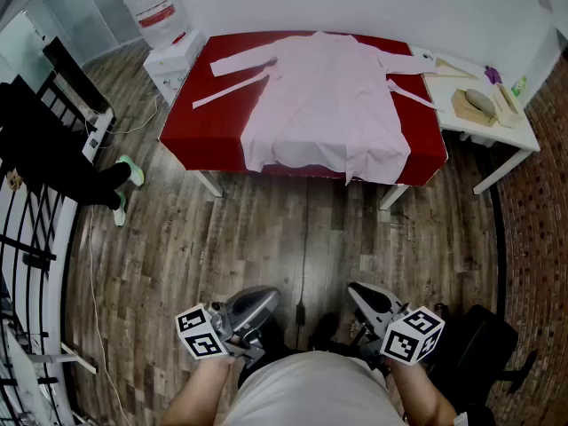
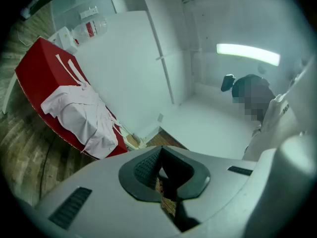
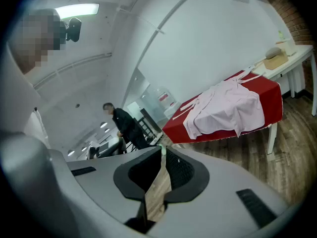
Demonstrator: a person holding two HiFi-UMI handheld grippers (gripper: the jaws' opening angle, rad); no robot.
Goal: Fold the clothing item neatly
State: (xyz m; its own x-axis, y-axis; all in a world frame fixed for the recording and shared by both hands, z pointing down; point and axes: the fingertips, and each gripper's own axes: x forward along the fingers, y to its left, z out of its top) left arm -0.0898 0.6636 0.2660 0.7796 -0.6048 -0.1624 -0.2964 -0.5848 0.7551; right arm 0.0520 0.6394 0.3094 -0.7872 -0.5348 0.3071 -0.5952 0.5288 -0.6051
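A pale pink garment (image 1: 324,105) lies spread flat on a red table (image 1: 204,122), sleeves out to both sides and its hem hanging over the near edge. Two loose ties lie beside it. Both grippers are low and close to my body, far from the table across the wooden floor. My left gripper (image 1: 264,298) is shut and empty. My right gripper (image 1: 355,291) is also shut with nothing in it. In the left gripper view the garment (image 2: 81,115) shows far off beyond the shut jaws (image 2: 159,175). The right gripper view shows the garment (image 3: 225,110) beyond its jaws (image 3: 162,170).
A white side table (image 1: 515,136) with wooden items stands right of the red table. A water bottle (image 1: 155,11) and a white box sit at the back left. A person in dark clothes (image 1: 44,153) stands by a black railing at left. A cable (image 1: 302,264) runs across the floor.
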